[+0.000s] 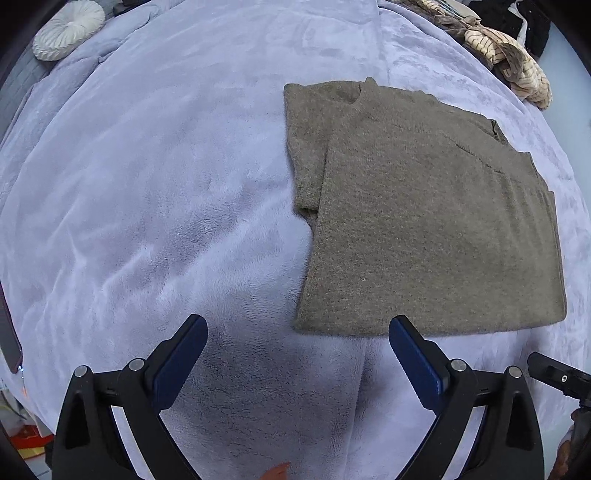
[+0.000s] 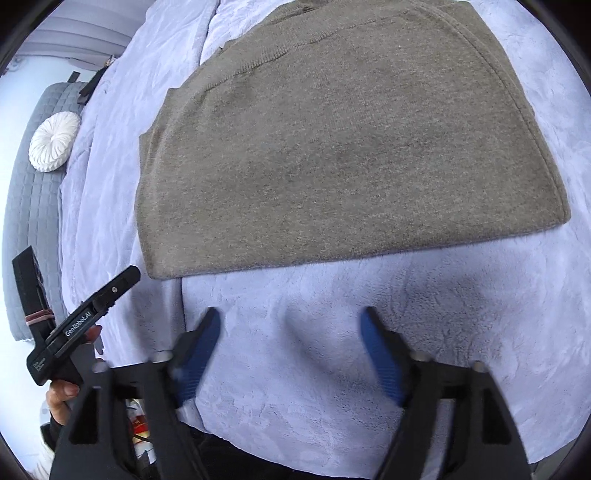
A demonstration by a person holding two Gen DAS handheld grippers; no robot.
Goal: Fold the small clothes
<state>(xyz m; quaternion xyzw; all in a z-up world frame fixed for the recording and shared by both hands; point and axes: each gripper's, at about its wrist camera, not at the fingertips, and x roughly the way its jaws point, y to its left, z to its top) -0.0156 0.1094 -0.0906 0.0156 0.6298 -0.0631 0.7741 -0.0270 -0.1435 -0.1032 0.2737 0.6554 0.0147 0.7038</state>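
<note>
Both grippers, left and right, hang open and empty over the bed, the sweater's near hem lying crosswise just ahead, nearer the right.

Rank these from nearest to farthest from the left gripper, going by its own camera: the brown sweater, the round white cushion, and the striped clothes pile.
From the left gripper, both fingers open over the lilac blanket:
1. Brown sweater, just ahead on the right, its near edge beside the right finger.
2 and 3. Striped clothes pile, far right, and round white cushion, far left: too close to call.
</note>
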